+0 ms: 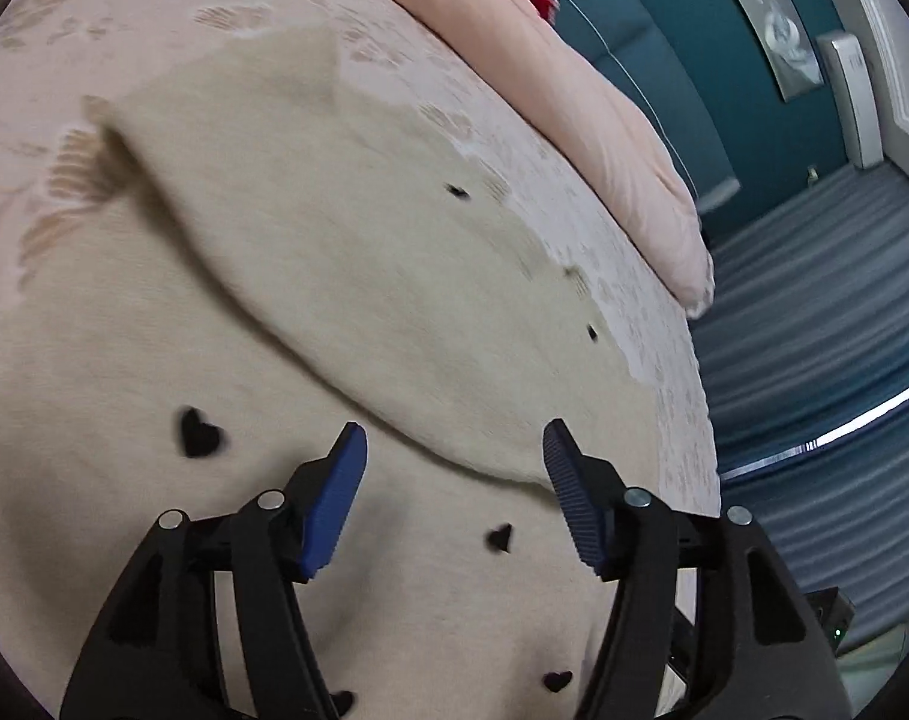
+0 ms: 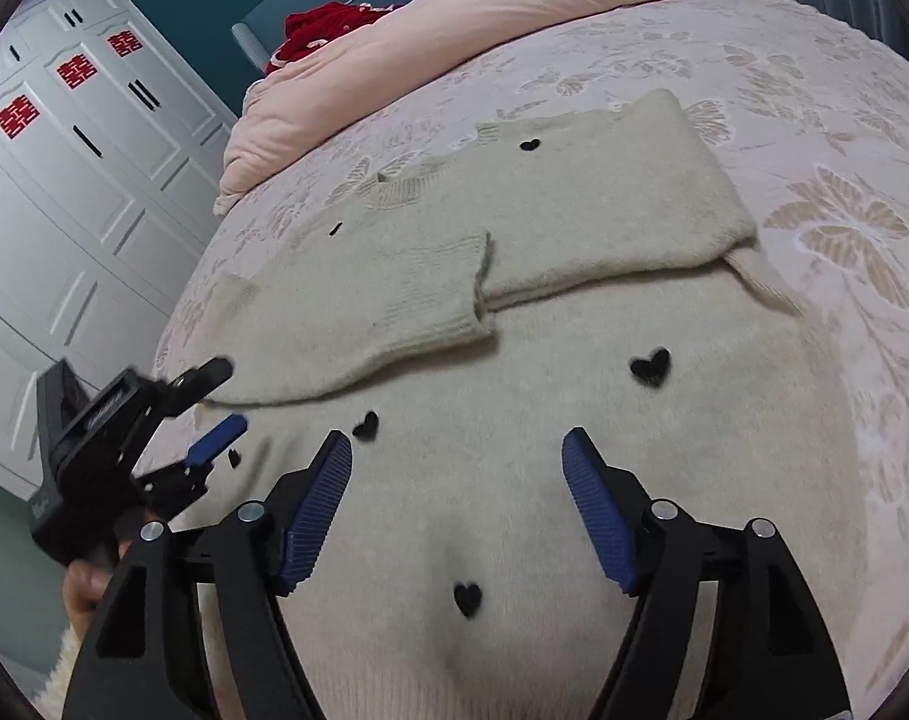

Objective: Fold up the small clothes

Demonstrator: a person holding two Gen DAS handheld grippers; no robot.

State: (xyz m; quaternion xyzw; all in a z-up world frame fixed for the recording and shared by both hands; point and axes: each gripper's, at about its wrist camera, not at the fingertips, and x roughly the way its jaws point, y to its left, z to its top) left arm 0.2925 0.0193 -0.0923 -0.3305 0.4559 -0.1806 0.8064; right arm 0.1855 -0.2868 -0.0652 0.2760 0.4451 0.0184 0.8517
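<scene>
A cream knitted sweater (image 2: 514,480) with small black hearts lies flat on the bed, both sleeves folded across its upper body. It also fills the left wrist view (image 1: 274,300). My left gripper (image 1: 454,438) is open and empty, low over the sweater near the folded left sleeve's edge. It shows from the side in the right wrist view (image 2: 229,396), at the sweater's left edge. My right gripper (image 2: 457,441) is open and empty, just above the sweater's lower body.
The bed has a pale floral cover (image 2: 814,150). A pink duvet (image 2: 454,36) lies along the far side with a red garment (image 2: 322,30) behind it. White wardrobe doors (image 2: 64,180) stand left. Blue-grey curtains (image 1: 814,300) hang past the bed edge.
</scene>
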